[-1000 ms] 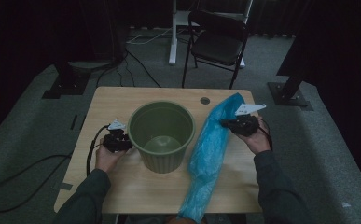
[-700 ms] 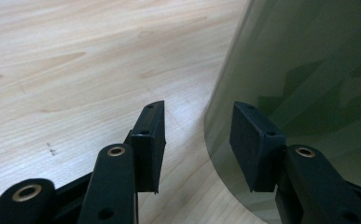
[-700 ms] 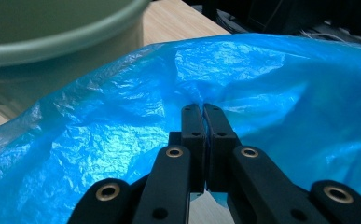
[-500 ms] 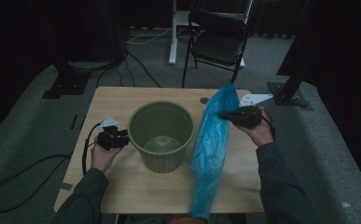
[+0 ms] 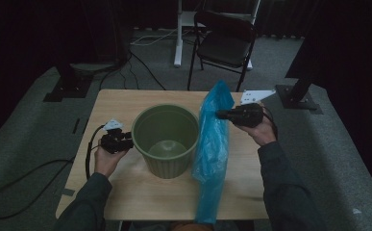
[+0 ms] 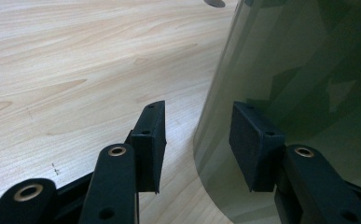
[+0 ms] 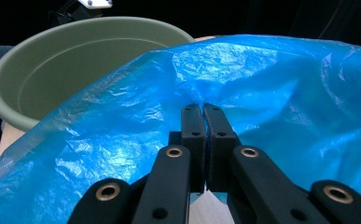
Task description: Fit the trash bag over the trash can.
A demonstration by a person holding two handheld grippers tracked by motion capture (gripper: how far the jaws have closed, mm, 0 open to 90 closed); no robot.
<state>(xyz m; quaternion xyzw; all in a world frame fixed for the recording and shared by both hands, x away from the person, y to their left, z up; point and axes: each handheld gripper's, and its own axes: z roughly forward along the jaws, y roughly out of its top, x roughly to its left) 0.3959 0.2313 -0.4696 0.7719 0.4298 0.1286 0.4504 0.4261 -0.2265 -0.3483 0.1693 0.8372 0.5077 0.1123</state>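
Right tongs (image 5: 218, 114) lifted blue bag (image 5: 211, 144) higher beside bin (image 5: 165, 139).

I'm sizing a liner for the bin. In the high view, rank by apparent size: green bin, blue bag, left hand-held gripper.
1. blue bag, longest
2. green bin, similar in area, so the order is unsure
3. left hand-held gripper, clearly smallest

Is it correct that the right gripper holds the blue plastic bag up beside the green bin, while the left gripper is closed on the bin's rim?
Not quite. The right gripper does pinch the blue plastic bag beside the green bin, but the left gripper is open, its jaws beside the bin's outer wall. The left gripper view shows this.
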